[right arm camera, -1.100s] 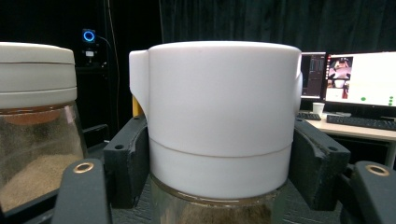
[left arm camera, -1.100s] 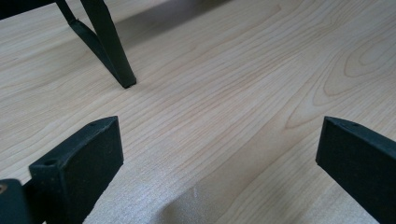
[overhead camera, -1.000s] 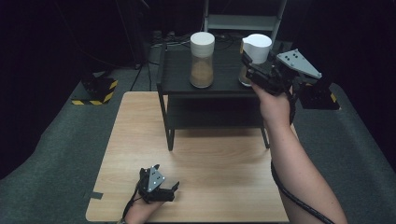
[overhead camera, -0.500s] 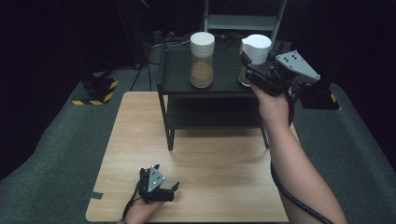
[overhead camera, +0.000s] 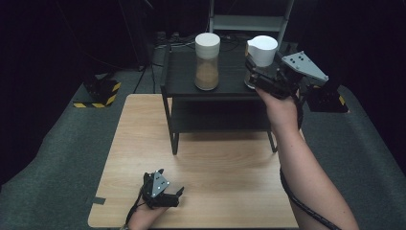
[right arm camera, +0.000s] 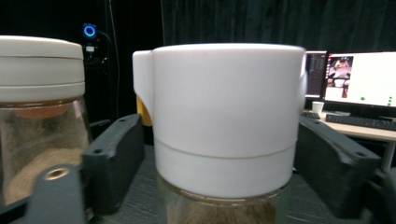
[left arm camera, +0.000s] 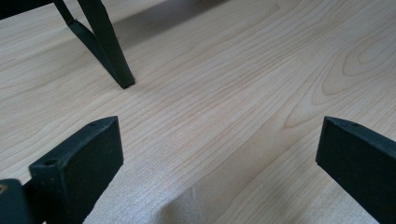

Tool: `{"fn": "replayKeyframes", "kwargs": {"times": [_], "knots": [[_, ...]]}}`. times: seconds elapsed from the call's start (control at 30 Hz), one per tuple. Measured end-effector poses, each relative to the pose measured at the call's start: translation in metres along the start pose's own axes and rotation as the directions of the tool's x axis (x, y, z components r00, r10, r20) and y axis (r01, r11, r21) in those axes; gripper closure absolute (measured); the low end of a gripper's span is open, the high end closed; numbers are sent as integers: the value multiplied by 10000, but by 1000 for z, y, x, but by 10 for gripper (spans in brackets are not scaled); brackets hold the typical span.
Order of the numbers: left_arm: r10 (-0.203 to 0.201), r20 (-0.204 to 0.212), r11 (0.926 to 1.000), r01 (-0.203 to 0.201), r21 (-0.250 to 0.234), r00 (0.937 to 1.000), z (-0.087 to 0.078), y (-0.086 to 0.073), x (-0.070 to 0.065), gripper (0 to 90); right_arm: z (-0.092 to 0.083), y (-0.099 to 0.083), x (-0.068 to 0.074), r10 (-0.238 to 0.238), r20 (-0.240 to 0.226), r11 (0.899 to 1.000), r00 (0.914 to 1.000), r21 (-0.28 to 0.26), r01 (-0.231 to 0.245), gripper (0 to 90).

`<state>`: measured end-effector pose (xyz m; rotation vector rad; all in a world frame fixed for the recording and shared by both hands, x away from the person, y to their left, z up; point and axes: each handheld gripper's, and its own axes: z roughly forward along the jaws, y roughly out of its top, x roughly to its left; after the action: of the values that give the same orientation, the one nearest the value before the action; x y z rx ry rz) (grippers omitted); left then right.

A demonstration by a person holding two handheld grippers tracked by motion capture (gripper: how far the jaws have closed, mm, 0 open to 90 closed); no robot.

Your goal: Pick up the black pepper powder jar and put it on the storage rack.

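Left gripper (overhead camera: 165,191) is resting low on the wooden surface (overhead camera: 230,163) near its front edge, with its jaws spread wide and nothing between them. Farther away, a black shelf rack (overhead camera: 215,86) is standing on the surface. Right gripper (overhead camera: 261,72) is reaching to the rack's top at its right end, its jaws standing open around a white-lidded jar (right arm camera: 226,126); I cannot tell if they are touching it. A second jar (overhead camera: 207,61) with brown grains is standing beside, apart.
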<state>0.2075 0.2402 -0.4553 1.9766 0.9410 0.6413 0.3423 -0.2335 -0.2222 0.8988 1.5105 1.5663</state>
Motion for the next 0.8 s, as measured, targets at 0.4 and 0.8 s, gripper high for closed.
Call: {"fn": "replayKeyframes", "kwargs": {"times": [0.4,0.8], "knots": [[69,-30,10000,-69,9,10000,0,0,-1,9,-12,2,5,-203,6,9998,9998,-75,203,0],[2,-116,10000,-1,13,9999,1,0,-3,9,-37,-11,6,-193,-130,9995,9997,-242,190,0]]}}
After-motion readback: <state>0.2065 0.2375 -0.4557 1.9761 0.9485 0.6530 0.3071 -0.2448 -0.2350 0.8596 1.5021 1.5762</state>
